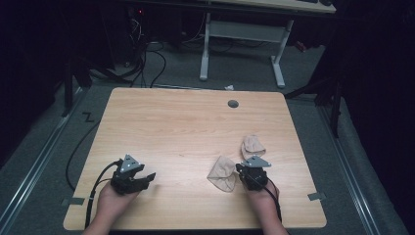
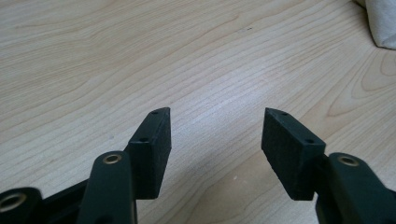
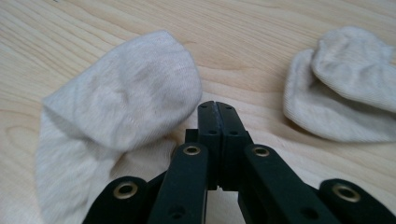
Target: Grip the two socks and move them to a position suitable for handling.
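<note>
The near sock (image 3: 116,98) lies crumpled on the tabletop (image 1: 186,127) just to the left of the right gripper (image 3: 218,109), its rounded toe end bulging up and its flatter part trailing back along that gripper's left arm. In the right gripper view the cloth comes close to the jaw tips but is not between them: the two black jaws are pressed flat together with nothing caught. That clenched, empty state suggests the gripper is parked beside the sock rather than working it, either about to nudge the cloth or waiting to spread for a pinch.

The far sock (image 3: 343,84) sits ahead and to the right of the same gripper, well clear of its tips, folded over on itself so that one layer rests on another. In the high view it lies just beyond the right gripper (image 1: 252,171), while the near sock (image 1: 222,174) lies against that gripper's left side. Keeping both socks on the right half of the tabletop puts them within easy reach of one hand.

The left gripper (image 2: 215,135) rests low over bare wood, well apart from both socks, jaws spread wide and holding nothing. In the high view the left gripper (image 1: 147,177) points toward the socks, which reads as a ready posture: released and aimed, so it can take a second corner when needed.
</note>
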The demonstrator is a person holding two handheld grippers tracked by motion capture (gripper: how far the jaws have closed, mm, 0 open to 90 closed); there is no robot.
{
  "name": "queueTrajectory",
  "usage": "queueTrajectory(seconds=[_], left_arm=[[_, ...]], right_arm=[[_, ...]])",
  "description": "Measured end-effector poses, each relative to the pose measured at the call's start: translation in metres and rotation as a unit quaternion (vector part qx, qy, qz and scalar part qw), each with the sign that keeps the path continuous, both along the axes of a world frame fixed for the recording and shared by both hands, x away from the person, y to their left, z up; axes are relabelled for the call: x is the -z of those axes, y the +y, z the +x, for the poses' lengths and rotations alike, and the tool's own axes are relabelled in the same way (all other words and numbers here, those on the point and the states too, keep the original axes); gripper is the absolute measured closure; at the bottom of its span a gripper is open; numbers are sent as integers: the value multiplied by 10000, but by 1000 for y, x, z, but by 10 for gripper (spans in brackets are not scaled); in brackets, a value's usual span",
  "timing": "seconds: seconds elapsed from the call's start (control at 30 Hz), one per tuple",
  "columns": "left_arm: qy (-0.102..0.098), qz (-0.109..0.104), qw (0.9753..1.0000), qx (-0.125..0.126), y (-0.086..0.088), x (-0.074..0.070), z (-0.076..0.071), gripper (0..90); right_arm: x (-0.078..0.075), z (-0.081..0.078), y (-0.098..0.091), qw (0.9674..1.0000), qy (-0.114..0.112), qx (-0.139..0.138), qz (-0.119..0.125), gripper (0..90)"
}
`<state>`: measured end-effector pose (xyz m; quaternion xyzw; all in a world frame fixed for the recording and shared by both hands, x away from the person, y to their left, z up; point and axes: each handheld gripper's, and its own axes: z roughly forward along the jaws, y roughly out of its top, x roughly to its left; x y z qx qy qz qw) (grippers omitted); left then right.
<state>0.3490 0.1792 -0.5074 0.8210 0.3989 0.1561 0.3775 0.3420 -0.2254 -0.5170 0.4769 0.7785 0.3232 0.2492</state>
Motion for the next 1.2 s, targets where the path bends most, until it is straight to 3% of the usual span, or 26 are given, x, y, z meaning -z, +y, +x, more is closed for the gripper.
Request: queueTrajectory(seconds=[0.1,0.17,0.23,0.33,0.5,0.53,0.8,1.0,1.1,1.2], left_arm=[[-18,13,10000,35,0,0,-1,430],[-11,11,10000,45,0,0,-1,430],[-13,24,10000,49,0,0,0,430],[-39,16,10000,57,-2,0,-2,430],[-43,25,10000,56,-1,-1,-2,430],[-32,17,10000,48,-1,0,-1,430],[-58,35,9999,82,-3,0,-2,430],[-45,23,9999,100,-6,0,-3,431],[-37,3,9999,137,-7,-1,-4,431],[-23,-53,9998,181,-9,-2,-5,432]], right_arm=[[1,5,7,9999,55,-100,28,900],[0,5,16,9995,21,-305,18,899],[-5,1,38,9974,-129,-714,-50,896],[-9,-2,53,9953,-248,-941,-8,889],[-10,-1,52,9959,-239,-868,-18,889],[-6,1,48,9969,-121,-771,11,889],[4,8,44,9978,150,-650,-40,893],[9,6,51,9953,218,-945,-61,899],[9,0,62,9919,199,-1250,-119,899],[9,-5,70,9885,263,-1491,-28,899]])
